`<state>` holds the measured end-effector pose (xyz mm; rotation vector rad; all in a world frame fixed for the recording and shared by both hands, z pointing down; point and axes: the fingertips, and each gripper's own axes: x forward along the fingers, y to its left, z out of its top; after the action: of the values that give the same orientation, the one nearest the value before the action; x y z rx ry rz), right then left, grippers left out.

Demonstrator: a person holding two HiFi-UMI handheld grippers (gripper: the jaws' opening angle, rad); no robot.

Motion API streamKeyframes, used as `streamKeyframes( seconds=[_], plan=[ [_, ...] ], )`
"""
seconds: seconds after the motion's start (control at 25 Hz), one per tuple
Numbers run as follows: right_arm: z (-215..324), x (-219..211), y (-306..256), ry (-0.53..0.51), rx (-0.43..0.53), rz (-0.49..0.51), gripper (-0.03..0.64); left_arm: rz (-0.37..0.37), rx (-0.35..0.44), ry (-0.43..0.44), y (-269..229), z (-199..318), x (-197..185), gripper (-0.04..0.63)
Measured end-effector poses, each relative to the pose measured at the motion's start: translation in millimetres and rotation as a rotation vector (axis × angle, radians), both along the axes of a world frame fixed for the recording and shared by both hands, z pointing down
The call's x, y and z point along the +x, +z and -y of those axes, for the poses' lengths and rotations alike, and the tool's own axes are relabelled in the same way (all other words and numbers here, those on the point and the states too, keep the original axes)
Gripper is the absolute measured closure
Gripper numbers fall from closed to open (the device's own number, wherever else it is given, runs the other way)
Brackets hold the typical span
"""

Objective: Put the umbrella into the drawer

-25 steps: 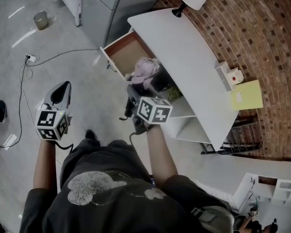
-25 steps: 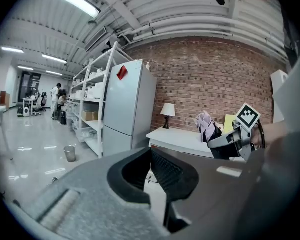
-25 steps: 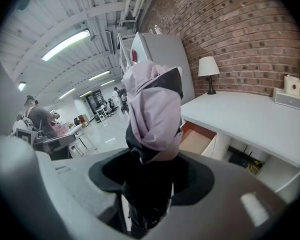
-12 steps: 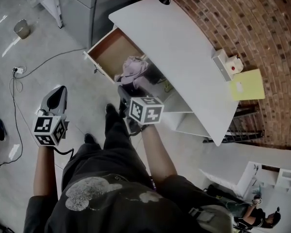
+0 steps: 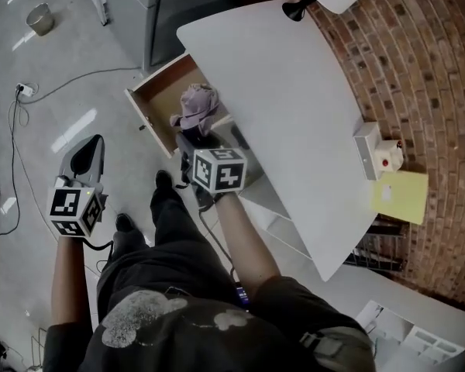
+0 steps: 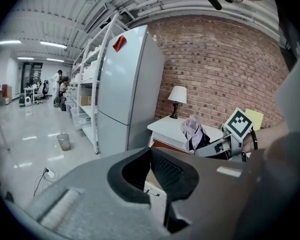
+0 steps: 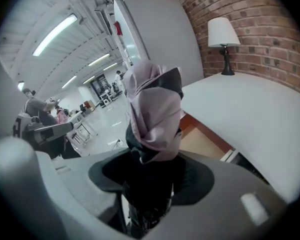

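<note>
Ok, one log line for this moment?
right tool: shut on umbrella | umbrella: by open drawer, not inside | left tool: shut, empty

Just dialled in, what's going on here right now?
A person is working with a gripper in each hand. The right gripper is shut on the folded pink-and-black umbrella, holding it by the open drawer of the white desk, not yet inside. The left gripper hangs off to the side, shut and empty.

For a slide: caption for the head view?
Right gripper holds the folded umbrella at the open drawer; left gripper shut, empty.
</note>
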<state>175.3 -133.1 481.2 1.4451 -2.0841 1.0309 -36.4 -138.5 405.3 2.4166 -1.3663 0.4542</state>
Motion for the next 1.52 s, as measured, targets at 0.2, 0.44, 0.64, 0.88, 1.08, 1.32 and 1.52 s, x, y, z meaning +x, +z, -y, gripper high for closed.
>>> streamKeyframes(
  seconds=[0.2,0.44,0.64,0.88,1.08,1.32,1.52],
  plan=[
    [44.0,-3.6,37.6,-0.085,-0.034,0.003,0.383,0.009,-0.033,-0.053,25.7,24.8,18.9,0.584],
    [89.5,-8.8,88.4,-0.131,-0.059,-0.02,0.382,0.002,-0.07,-0.098,68.0,51.7,23.3,0.584],
    [109.5,-5.9,132.4,-0.123,-0.098,-0.026,0.382,-0.011,-0.105,-0.155,103.9,68.6,18.9,0.584],
    [126.8,-6.9,177.5,-0.115,-0.131,-0.052,0.382,-0.047,-0.169,-0.196,141.1,76.8,18.4,0.584],
    [144.6,-2.9,210.7,-0.08,-0.15,-0.07,0.382,-0.055,-0.196,-0.204,168.1,78.2,15.0,0.584],
    [146.8,-4.6,251.4,-0.041,-0.205,-0.072,0.382,-0.072,-0.22,-0.229,188.2,81.2,10.6,0.584],
    [142.8,4.3,278.4,-0.002,-0.253,-0.109,0.382,-0.084,-0.236,-0.213,197.1,80.2,17.0,0.584]
  ],
)
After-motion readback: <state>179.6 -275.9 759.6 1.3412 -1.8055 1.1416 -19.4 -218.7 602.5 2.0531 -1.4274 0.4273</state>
